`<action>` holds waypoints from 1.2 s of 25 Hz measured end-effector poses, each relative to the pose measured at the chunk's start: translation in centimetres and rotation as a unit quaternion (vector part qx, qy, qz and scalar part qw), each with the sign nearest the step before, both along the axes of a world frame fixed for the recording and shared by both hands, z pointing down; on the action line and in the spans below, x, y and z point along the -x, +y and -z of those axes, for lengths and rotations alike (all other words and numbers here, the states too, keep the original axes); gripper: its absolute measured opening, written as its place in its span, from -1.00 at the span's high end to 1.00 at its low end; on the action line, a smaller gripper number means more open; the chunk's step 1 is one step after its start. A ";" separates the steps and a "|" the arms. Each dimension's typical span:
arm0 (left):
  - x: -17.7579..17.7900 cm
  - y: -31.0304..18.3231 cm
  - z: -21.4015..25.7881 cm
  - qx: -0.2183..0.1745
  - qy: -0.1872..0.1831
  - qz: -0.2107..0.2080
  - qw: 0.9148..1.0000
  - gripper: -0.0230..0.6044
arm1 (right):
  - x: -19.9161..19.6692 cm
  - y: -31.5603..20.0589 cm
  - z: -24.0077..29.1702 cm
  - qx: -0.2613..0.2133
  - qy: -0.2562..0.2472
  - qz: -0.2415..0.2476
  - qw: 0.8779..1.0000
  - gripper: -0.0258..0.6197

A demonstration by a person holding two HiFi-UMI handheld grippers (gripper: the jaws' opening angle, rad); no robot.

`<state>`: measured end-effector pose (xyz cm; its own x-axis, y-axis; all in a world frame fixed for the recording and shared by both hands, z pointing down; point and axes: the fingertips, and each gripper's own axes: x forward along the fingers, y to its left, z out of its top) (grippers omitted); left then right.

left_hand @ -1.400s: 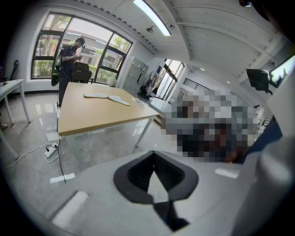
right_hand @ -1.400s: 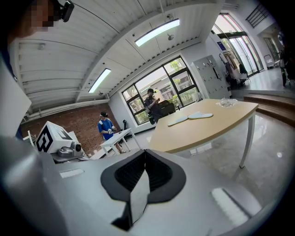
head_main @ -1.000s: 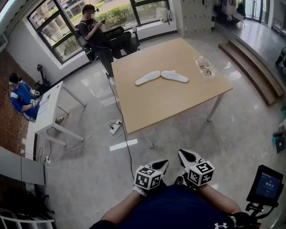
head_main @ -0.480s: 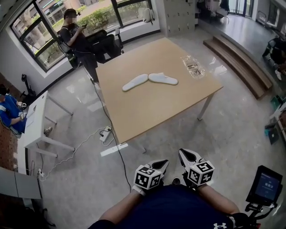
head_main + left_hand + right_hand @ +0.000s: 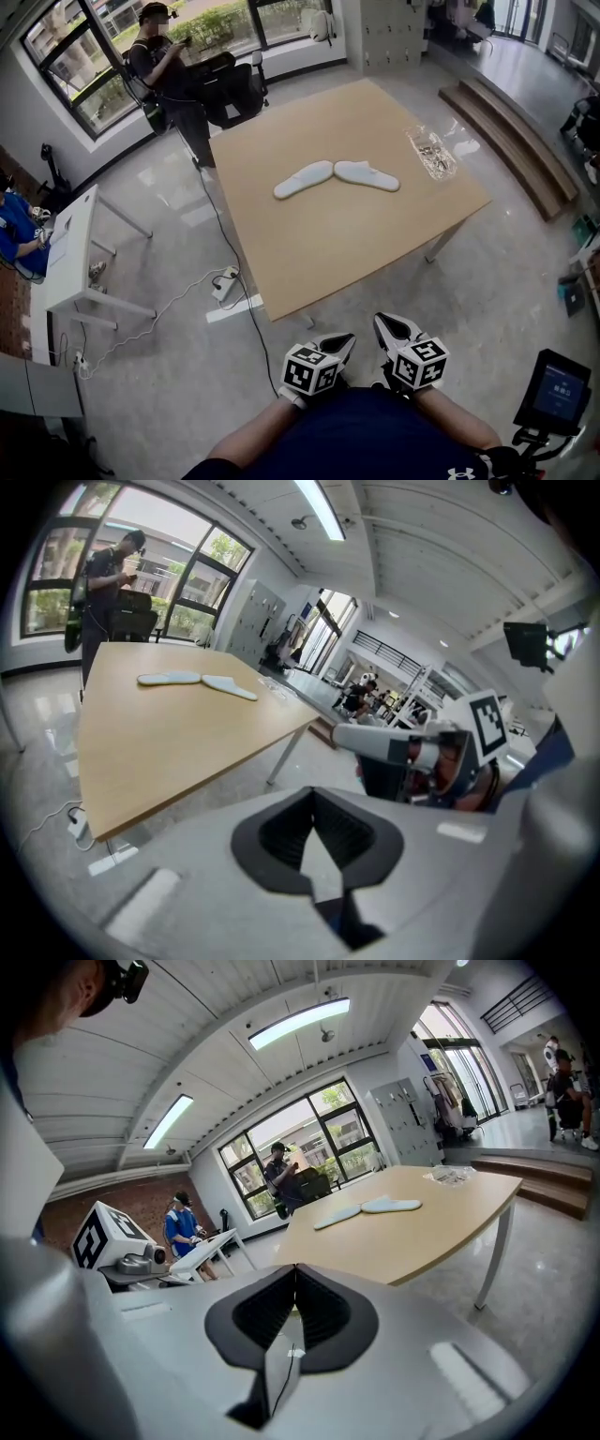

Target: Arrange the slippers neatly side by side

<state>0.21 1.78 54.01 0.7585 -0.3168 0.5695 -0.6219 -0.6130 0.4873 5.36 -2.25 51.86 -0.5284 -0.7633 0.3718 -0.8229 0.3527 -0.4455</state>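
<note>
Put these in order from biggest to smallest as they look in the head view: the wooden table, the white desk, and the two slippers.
1. wooden table, by far the biggest.
2. white desk.
3. left-hand slipper and right-hand slipper: they look alike in size, so I won't rank one over the other.

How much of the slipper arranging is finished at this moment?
Done: nothing yet. The left slipper and the right slipper lie end to end in a shallow V on the table, not side by side. In hand: nothing; the left gripper and the right gripper are shut and empty, short of the table. Left: reach the table, then turn the slippers parallel.
</note>
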 end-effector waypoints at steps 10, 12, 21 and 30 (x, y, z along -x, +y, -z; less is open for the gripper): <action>3.5 -4.9 -1.0 0.020 0.038 0.005 0.999 0.92 | 3.6 -4.6 -0.7 0.012 0.036 0.001 0.999 0.89; 3.8 -5.4 -1.2 0.023 0.045 0.003 0.999 0.92 | 4.0 -5.0 -0.7 0.014 0.043 -0.001 0.999 0.89; 3.5 -7.3 -1.8 0.043 0.057 -0.011 0.997 0.92 | 3.1 -6.3 -0.9 0.030 0.061 -0.020 0.998 0.89; 3.3 -11.3 -1.4 0.030 0.021 0.030 0.999 0.92 | 2.9 -11.6 -0.7 0.019 0.022 0.017 0.999 0.89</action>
